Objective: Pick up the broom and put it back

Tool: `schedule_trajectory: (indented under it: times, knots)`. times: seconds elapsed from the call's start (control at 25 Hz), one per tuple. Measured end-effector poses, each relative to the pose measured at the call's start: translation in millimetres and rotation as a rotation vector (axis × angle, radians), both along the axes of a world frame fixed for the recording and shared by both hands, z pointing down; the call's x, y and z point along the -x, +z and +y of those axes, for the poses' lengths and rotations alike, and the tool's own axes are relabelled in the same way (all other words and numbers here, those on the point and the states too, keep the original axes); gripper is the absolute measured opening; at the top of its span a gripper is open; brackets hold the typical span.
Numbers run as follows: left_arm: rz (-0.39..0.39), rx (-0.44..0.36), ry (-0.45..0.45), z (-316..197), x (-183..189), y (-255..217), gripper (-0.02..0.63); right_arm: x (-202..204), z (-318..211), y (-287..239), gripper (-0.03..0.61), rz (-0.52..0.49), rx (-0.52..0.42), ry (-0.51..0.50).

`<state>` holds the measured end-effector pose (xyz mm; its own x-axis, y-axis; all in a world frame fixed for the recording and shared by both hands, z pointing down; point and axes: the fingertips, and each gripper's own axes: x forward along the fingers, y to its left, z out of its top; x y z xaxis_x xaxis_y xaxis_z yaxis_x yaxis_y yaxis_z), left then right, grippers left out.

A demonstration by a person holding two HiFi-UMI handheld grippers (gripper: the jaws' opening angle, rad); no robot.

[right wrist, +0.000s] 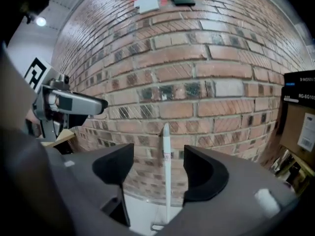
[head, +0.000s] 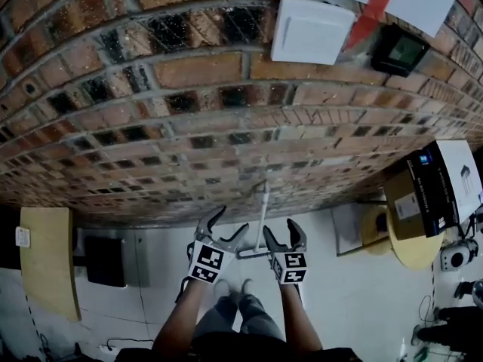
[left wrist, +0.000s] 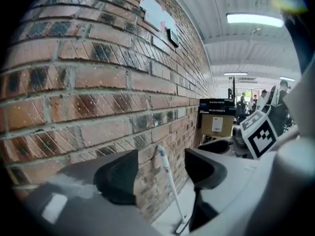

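- The broom (head: 263, 210) leans upright against the brick wall (head: 189, 127) at the lower centre of the head view. It is either not yet lifted or already put back; the pictures do not settle which.
- The left gripper (head: 230, 223) and right gripper (head: 281, 236) flank it, jaws apart and holding nothing.
- The broom has a slim white handle with a small label, and its head is mostly hidden.

Far: brick wall (head: 226, 127) blocks, broom (head: 263, 202) leaning against it. Near: bare floor (head: 339, 308) open. Right: cardboard box (head: 407, 206). Left: wooden board (head: 45, 259).
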<state>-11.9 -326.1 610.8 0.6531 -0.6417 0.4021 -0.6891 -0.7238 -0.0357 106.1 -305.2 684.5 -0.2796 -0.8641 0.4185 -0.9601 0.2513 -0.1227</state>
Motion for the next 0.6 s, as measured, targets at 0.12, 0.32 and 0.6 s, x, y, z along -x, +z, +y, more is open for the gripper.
schedule_trajectory:
  times: [0.12,0.32,0.6]
  knots:
    - [-0.026,0.031,0.003,-12.2,-6.2,27.8,0.304,-0.9,-21.6,41.1,0.318,0.004,0.049,-0.020]
    - [-0.045,0.081,0.007,-27.8,-14.9,68.9,0.275,6.3,-54.8,98.2,0.304,0.018,0.112,-0.057]
    - [-0.064,0.132,0.002,-33.0,-19.3,100.8,0.262,11.8,-92.5,152.8,0.265,0.010,0.176,-0.054]
